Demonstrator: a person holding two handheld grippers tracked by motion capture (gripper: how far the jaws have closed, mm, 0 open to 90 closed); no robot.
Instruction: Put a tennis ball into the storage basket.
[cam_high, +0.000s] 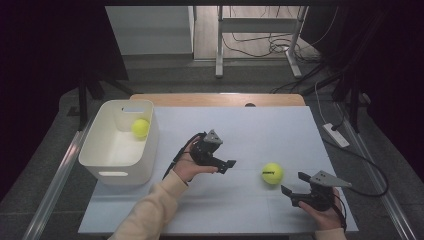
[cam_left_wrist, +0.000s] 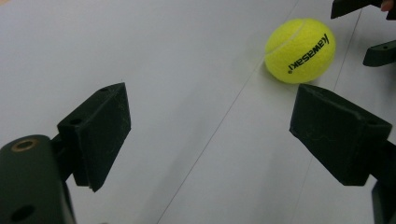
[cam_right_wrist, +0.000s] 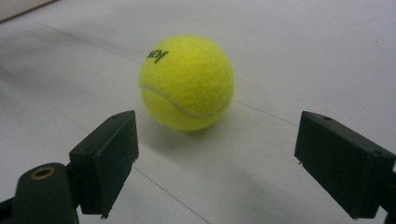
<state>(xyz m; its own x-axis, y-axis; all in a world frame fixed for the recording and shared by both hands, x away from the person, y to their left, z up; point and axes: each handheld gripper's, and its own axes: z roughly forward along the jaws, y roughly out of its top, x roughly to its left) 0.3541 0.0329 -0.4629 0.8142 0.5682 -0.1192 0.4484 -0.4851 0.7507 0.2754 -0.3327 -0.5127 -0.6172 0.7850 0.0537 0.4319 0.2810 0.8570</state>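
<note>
A yellow tennis ball (cam_high: 272, 173) lies on the white table (cam_high: 250, 130), right of centre. My right gripper (cam_high: 295, 183) sits just right of it, open, with the jaws pointing at the ball and nothing between them. In the right gripper view the ball (cam_right_wrist: 187, 83) rests a little beyond the open gripper (cam_right_wrist: 215, 140). My left gripper (cam_high: 226, 159) hovers mid-table, open and empty, aimed to the right. In the left gripper view the ball (cam_left_wrist: 300, 50) lies ahead of the gripper (cam_left_wrist: 212, 121), to the right. A second tennis ball (cam_high: 140, 128) rests inside the white bin (cam_high: 116, 167).
The white bin stands at the table's left edge. The other gripper's black jaws appear at the top right of the left gripper view. Past the table's far edge are a metal frame (cam_high: 220, 40) and cables (cam_high: 260, 47) on the floor. A power strip (cam_high: 335, 135) lies to the right.
</note>
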